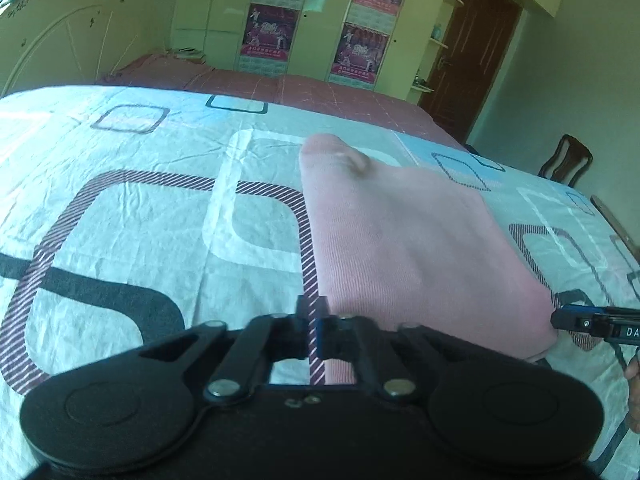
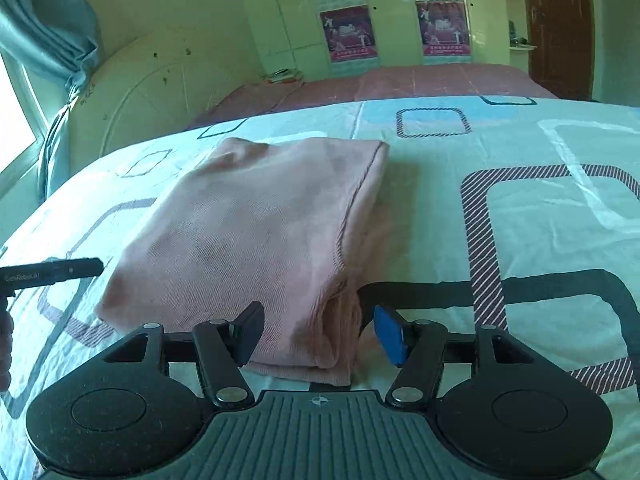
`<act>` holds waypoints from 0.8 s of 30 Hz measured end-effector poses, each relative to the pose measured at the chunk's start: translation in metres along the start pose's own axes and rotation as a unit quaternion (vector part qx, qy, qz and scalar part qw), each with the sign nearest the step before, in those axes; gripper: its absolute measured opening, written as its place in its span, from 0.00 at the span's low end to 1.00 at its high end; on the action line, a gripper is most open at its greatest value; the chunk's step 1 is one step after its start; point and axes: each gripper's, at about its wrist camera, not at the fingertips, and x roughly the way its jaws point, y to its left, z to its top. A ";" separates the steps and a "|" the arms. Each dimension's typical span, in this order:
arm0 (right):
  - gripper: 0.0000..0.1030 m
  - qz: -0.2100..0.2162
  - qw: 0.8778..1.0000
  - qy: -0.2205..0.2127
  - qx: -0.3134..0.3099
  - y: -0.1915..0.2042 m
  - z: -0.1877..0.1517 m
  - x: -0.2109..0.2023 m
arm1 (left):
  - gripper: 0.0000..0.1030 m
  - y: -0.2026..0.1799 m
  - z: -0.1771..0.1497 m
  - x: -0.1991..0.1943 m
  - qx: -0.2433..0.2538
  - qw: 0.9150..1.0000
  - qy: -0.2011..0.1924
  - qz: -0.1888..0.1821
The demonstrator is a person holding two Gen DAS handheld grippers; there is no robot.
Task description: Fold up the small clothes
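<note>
**Folded pink garment lying between the two grippers, right jaws straddling its near corner**

The pink garment (image 2: 256, 236) is lying folded into a thick rectangle on the patterned bedsheet (image 2: 520, 216), its long axis running away from the right wrist camera toward 12 o'clock, leaning slightly to 1 o'clock. Stacked layers are showing at its near edge.

The right gripper (image 2: 316, 336) is sitting at that near edge, at 6 o'clock of the garment. Its jaws are standing wide apart, gripping nothing, with the near right corner of the stack lying between them. It is the nearer tool.

The left gripper (image 1: 312, 320) is resting at the garment's near left corner. Its jaws are drawn almost together; whether any cloth is caught between them cannot be told. In the left view the garment is extending from the jaws toward 1 o'clock.

Judgement: any further fold or squaring is turning on the right jaws closing over the corner already between them.

Beyond the sheet, a dark red bedcover (image 2: 400, 80) and cupboards (image 2: 280, 20) are standing at 12 o'clock.
</note>
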 end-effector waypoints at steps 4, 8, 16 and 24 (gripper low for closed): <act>0.59 0.010 0.999 -0.005 0.032 -0.015 0.009 -0.002 | 0.63 0.000 0.005 -0.004 -0.022 0.999 -0.028 -0.017; 0.59 0.027 0.998 -0.007 0.059 -0.029 0.016 0.002 | 0.99 -0.016 0.015 0.001 0.005 0.998 -0.055 -0.006; 0.59 0.125 0.978 0.021 0.166 -0.078 0.038 0.043 | 0.97 -0.017 0.036 0.065 -0.004 0.998 0.032 -0.056; 0.58 0.210 0.948 0.088 0.222 -0.119 0.043 0.086 | 0.78 0.005 0.043 0.112 -0.071 0.984 0.106 -0.124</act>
